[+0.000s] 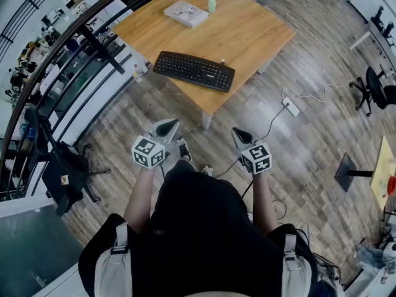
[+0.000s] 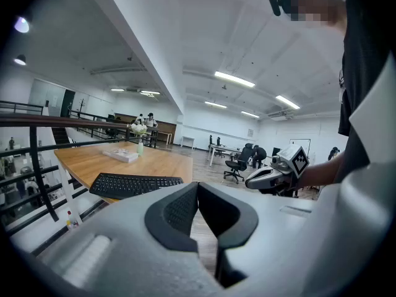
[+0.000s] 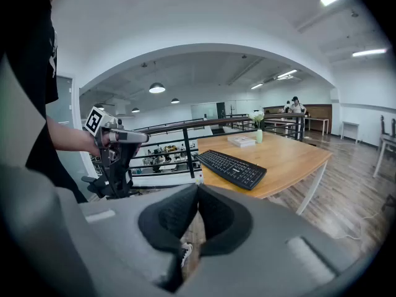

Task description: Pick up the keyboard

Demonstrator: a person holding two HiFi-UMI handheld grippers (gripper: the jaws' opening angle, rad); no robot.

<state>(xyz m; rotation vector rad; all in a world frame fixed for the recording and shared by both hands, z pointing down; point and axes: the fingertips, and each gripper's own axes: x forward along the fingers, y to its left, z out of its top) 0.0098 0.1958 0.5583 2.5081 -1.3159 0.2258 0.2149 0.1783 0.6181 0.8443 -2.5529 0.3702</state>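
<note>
Keyboard [image 1: 193,70]: black, being shown lying flat near the front edge of the wooden table [image 1: 260,36], ahead of both grippers and well apart from them; it is being touched by neither, so the pick-up is judged not yet begun. Left gripper [image 1: 166,127]: jaws being pressed together on nothing, being aimed forward and slightly down, short of the table. Right gripper [image 1: 241,135]: jaws likewise being pressed together, empty, just as far back. Left to do, by judgement: the whole approach, the opening of the jaws, the grip and the lift. Other items being shown: a book [image 1: 185,13] and a small pale-green vase [image 1: 211,4] beyond the keyboard, farther from the grippers; a power strip [image 1: 291,107] with its cable on the floor ahead and to the right of the right gripper; a dark railing [image 1: 62,48] off to the left of the left gripper. Nothing is being seen between the grippers and the keyboard
</note>
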